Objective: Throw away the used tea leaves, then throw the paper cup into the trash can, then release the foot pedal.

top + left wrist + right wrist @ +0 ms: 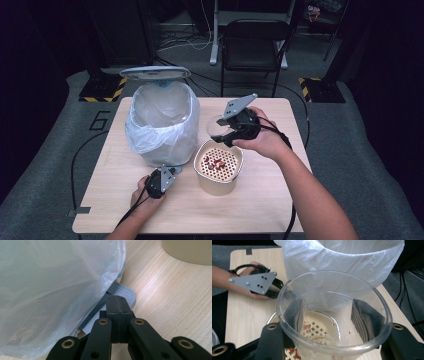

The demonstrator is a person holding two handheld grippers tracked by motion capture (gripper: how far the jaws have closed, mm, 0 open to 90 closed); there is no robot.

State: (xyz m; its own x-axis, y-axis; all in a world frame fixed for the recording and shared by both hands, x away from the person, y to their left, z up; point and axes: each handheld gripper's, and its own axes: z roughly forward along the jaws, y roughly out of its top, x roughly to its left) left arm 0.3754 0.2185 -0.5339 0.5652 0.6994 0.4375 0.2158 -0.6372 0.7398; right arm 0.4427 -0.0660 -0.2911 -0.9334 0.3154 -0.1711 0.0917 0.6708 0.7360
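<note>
While the right gripper clasps a clear plastic cup by its sides and holds it above the far rim of the beige strainer tub, the cup looks almost empty, with a few specks on its wall. Red bits lie on the perforated insert of that tub, which stands near the middle of the counter, so the emptying of the cup seems done. The left gripper, jaws clenched together with nothing between them, presses down on the grey pedal at the foot of the bin, near the counter's left edge. Its lid stands raised and the white bag gapes open. What remains, I judge, is dropping the cup into the bin and letting the pedal up.
</note>
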